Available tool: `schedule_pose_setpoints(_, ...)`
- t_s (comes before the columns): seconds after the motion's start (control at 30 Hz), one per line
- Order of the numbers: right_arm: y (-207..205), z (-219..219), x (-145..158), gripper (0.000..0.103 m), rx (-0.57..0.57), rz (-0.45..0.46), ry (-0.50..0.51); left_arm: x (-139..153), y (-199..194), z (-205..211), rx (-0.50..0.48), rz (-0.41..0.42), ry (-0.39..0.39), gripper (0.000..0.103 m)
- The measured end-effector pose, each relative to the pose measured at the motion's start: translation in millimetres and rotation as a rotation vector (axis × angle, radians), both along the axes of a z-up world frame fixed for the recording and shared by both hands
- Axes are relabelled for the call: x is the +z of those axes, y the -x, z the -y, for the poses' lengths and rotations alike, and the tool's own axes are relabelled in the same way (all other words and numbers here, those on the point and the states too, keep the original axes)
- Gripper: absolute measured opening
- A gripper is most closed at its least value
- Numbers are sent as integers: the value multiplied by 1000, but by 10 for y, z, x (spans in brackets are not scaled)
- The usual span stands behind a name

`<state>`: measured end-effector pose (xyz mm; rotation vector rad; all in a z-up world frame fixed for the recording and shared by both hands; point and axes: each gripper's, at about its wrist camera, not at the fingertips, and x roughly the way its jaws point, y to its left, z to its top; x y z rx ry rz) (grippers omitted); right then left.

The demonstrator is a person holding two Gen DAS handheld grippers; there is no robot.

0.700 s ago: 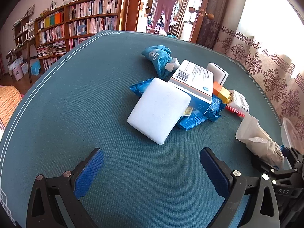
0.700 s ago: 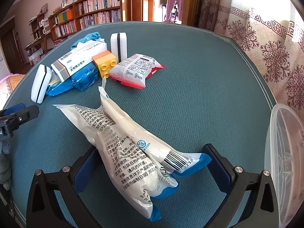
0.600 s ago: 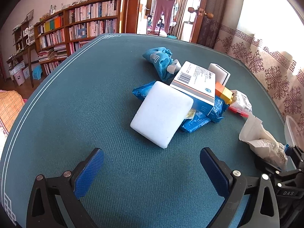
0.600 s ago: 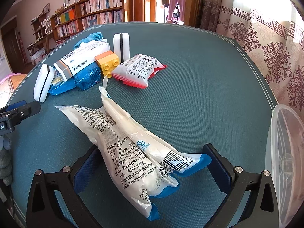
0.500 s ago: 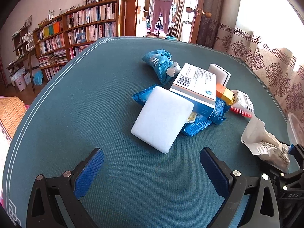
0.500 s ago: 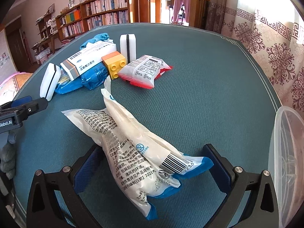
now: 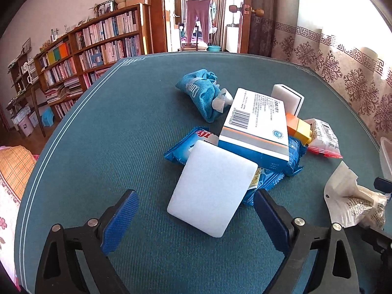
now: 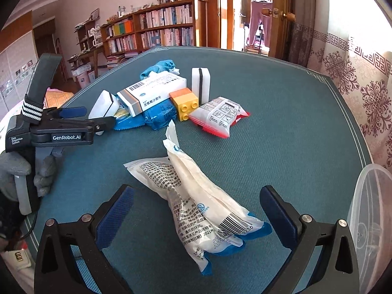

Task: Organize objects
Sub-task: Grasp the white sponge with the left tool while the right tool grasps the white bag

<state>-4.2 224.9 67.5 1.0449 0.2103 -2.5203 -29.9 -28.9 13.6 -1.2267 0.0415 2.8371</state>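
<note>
Sprawling teal table — bookshelves beyond

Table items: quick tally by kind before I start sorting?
White sponges: 2
Sealed packets: 3
Cardboard box: 1
Toy brick: 1
Blue cloth: 1
Clear plastic tub: 1
Total: 9

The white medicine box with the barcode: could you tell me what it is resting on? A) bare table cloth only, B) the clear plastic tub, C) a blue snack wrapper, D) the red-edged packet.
C: the white medicine box lies tilted on top of the blue snack wrapper, whose crinkled blue foil sticks out from under it in both wrist views.
</note>
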Motion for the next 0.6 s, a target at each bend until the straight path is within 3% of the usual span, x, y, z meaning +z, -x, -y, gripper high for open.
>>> schedule_pose_setpoints(0.03,13,6,-10,94,7,5,1,-2,-2,-3,-9,2,-3,90)
schedule_pose_setpoints(0.2,51,-15,-55,80,30,26,12,-9,-24,19,-33,23,-21,56)
schedule_pose_setpoints(0.5,24,9,-103,65,80,59,8,78,-204,-23,-51,15,-28,50)
schedule_pose_setpoints(0.6,28,26,-124,65,96,70,11,83,-276,-27,-54,21,-33,50)
